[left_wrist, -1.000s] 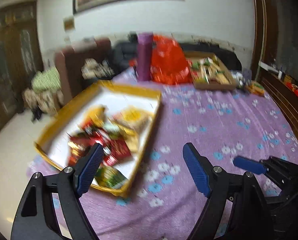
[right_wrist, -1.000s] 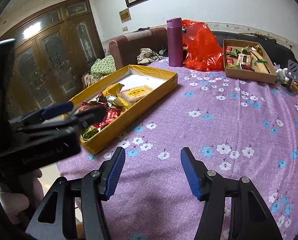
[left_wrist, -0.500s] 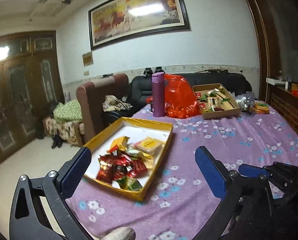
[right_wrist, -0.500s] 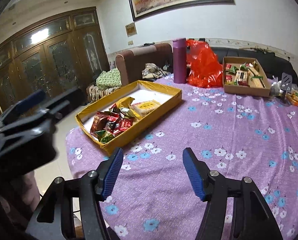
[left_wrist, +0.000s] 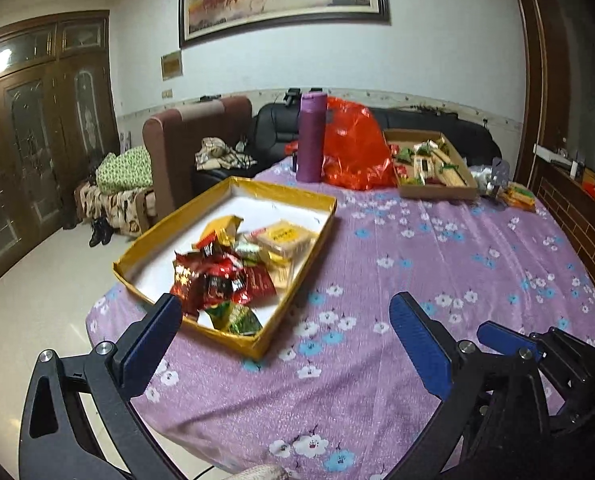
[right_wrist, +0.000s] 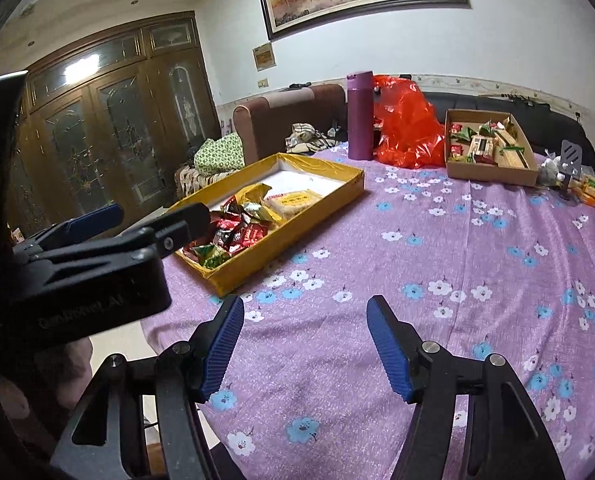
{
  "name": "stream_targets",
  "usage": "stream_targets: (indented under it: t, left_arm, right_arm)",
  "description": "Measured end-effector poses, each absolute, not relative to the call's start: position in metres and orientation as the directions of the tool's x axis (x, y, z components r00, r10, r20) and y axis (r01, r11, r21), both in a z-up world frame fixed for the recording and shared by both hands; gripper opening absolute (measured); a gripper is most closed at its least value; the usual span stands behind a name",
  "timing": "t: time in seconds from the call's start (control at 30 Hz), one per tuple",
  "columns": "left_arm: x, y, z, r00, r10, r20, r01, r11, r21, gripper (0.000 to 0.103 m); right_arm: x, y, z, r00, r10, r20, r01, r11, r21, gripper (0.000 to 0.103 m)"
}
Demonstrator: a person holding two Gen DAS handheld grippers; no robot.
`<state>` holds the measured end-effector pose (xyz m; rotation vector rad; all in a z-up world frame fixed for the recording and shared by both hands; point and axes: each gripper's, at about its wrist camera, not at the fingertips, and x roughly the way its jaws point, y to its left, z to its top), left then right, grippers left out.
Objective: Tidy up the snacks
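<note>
A matt purple cloth [left_wrist: 437,248] with printed flowers covers the table. The yellow box [left_wrist: 297,276] looks like glossy card with a white inside; the snack packets [left_wrist: 221,280] are shiny foil. At one o'clock, a crinkled glossy red plastic bag [left_wrist: 353,152] and a matt brown cardboard box [right_wrist: 493,172].

Table with two boxes of snacks

On the table [left_wrist: 437,256], the tray [left_wrist: 297,280] with the snack packets [left_wrist: 233,276] in it lies near and left. Far behind it stand the bottle [left_wrist: 311,138] and, just right of it, the bag [left_wrist: 355,152]. The cardboard box [left_wrist: 437,190] lies far right of them.
</note>
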<state>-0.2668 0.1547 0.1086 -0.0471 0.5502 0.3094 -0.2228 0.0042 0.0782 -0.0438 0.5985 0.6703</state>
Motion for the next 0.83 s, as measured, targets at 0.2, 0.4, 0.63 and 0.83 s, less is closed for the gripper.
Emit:
stream_targets:
  t: [0.2, 0.4, 0.63, 0.83]
  left_arm:
    - [-0.257, 0.156, 0.095, 0.779, 0.263, -0.569, -0.295, 0.955, 0.037, 0.103]
    - [-0.248, 0.158, 0.082, 0.756, 0.234, -0.611, -0.282, 0.959, 0.019, 0.103]
    - [-0.241, 0.161, 0.075, 0.749, 0.219, -0.625, -0.277, 0.961, 0.004, 0.103]
    - [-0.239, 0.160, 0.077, 0.756, 0.200, -0.623, -0.256, 0.967, 0.001, 0.103]
  right_arm:
    - [-0.217, 0.007, 0.069, 0.612, 0.563, -0.556, -0.590, 0.793, 0.152, 0.066]
    - [-0.212, 0.013, 0.062, 0.617, 0.543, -0.570, -0.588, 0.799, 0.125, 0.066]
    - [-0.207, 0.018, 0.053, 0.613, 0.531, -0.585, -0.595, 0.797, 0.100, 0.066]
    - [-0.204, 0.017, 0.053, 0.613, 0.534, -0.583, -0.595, 0.797, 0.104, 0.066]
